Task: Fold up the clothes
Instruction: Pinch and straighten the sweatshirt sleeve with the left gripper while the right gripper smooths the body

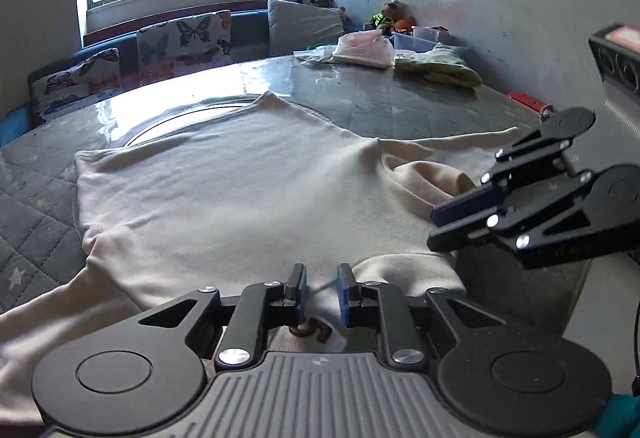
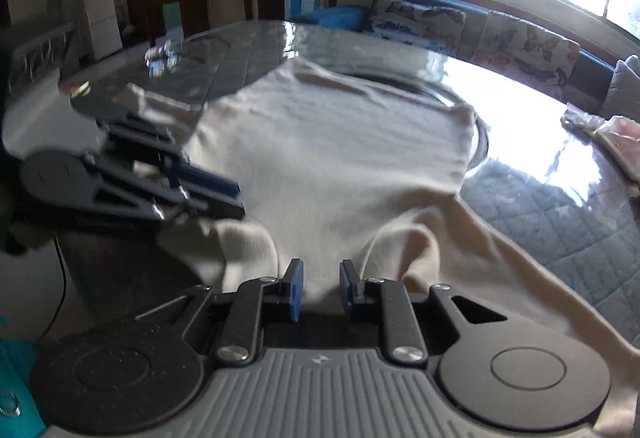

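— Across the counter (image 1: 400, 98), what is seen spread out?

— A cream long-sleeved top (image 1: 240, 190) is laid flat on the glossy quilted surface, its body partly over a round inset ring (image 1: 168, 118). One sleeve is stretched toward the far right; another hangs off the near edge.

— How is the left gripper (image 1: 322, 290) set?

— Its blue-padded fingers are held apart just above the near hem, with nothing clamped between them. A small brown mark on the cloth is seen just behind them.

— And the right gripper (image 2: 321, 288)?

— It is likewise parted over a bunched fold of the top at the counter's edge, and no cloth is pinched. From the left wrist view it is seen at the right, beside the rumpled sleeve opening.

— What else is carried by the counter?

— A pile of clothes and bags (image 1: 368, 50) is seen at the far end, near the butterfly-print cushions (image 1: 184, 38).
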{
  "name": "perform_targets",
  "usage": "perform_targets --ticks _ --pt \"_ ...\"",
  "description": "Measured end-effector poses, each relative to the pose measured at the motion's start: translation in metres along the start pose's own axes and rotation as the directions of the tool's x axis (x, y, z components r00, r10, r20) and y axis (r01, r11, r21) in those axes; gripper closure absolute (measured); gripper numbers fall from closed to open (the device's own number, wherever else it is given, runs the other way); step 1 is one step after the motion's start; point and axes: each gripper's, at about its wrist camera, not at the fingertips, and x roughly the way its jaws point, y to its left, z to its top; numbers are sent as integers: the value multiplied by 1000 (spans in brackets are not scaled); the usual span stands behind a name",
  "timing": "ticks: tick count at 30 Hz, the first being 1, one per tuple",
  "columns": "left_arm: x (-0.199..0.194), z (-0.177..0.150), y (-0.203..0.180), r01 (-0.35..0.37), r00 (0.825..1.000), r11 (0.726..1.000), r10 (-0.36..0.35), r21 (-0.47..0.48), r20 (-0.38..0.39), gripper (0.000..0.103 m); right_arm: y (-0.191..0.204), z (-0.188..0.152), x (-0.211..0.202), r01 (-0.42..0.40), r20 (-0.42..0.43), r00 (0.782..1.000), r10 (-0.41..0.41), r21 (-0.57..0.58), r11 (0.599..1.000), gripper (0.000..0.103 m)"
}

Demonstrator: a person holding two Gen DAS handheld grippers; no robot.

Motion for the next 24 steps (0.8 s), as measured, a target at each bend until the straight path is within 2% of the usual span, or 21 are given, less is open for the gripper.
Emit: perform_targets --ticks 2,4,7,10,14,16,20,24 --pt "-3 6 -2 2 1000 1000 -2 5 11 81 -3 -4 -4 -5 2 1000 5 16 1000 81" --pt "-5 13 -3 4 1000 1000 -4 10 23 79 -8 -7 -12 2 16 1000 -3 43 999 72" --pt "-5 23 -8 13 999 1000 -14 20 39 75 -23 -12 -32 47 57 997 -53 110 993 71" --pt "8 28 -25 47 998 998 -48 47 30 74 -43 -20 -46 130 65 988 -143 169 977 71" --pt "25 32 -49 92 995 992 -94 85 15 74 -77 -40 -62 297 26 949 -315 265 917 71" --pt "31 32 -58 116 993 988 -117 99 7 73 -95 -51 -69 370 0 921 -390 315 874 70" --pt "37 29 -66 133 991 984 -133 115 -11 72 -129 -75 -77 447 -61 881 -468 429 785 69" --pt "40 27 -69 139 990 982 -138 126 -22 69 -135 -80 -76 447 -71 881 -467 443 777 64"
